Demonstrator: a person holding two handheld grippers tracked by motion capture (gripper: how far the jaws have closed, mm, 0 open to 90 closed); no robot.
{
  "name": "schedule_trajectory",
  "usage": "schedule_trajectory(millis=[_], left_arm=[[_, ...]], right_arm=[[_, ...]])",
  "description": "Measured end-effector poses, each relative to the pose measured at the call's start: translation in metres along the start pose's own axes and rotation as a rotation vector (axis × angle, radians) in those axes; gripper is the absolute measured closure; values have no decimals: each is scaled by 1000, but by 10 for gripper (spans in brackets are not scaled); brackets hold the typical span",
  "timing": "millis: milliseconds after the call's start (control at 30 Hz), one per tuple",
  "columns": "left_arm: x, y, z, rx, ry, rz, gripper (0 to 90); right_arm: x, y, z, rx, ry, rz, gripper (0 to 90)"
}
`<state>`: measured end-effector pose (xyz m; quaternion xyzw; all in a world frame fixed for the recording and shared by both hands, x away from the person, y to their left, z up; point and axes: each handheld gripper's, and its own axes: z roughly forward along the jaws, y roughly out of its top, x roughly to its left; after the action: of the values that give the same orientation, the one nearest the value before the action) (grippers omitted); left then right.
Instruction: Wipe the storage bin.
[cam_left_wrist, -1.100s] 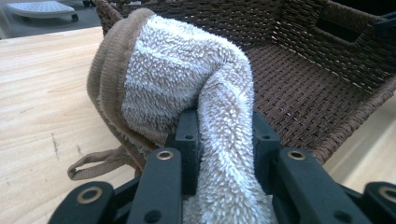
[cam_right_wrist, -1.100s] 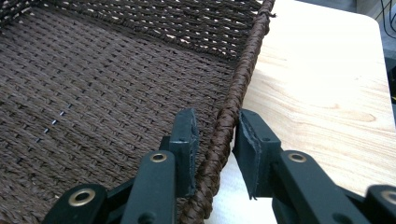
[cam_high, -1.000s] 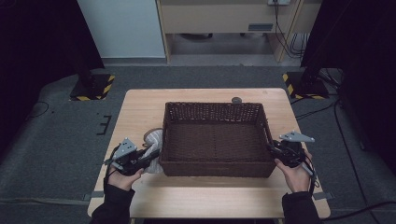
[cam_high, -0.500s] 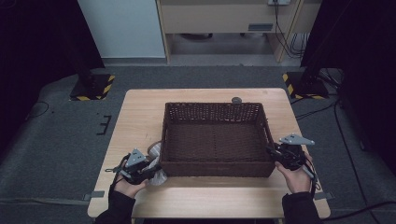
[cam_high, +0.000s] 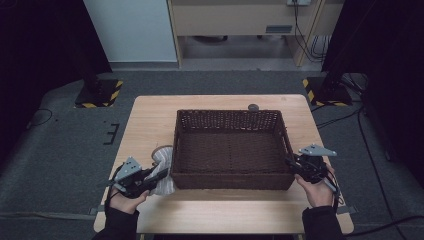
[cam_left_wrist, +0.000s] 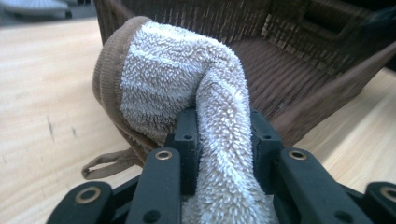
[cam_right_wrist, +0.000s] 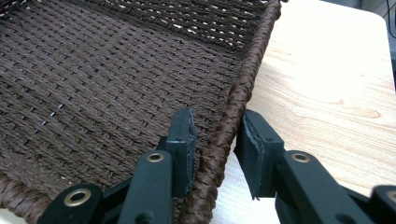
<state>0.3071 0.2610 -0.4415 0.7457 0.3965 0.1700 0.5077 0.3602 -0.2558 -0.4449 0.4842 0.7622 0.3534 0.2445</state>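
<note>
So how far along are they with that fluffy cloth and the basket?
Done: the left hand-held gripper is shut on the towel, beside the basket. In hand: the right hand-held gripper straddles the basket's right rim, apparently steadying it. Left: the towel is outside, so it likely has to go in.

A light wooden rectangular table stands on dark grey carpet. Beyond the tongs, past the table's far edge, a pale blue-white panel and a beige cabinet stand against the back. Black stands with yellow-black striped bases flank the far corners, amid dark surroundings.
</note>
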Motion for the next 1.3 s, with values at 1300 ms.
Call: schedule_trajectory(millis=[1300], left_arm=[[-15, -22, 6, 93, 53, 29, 687]], right_arm=[[0, -3, 2, 7, 3, -2, 664]])
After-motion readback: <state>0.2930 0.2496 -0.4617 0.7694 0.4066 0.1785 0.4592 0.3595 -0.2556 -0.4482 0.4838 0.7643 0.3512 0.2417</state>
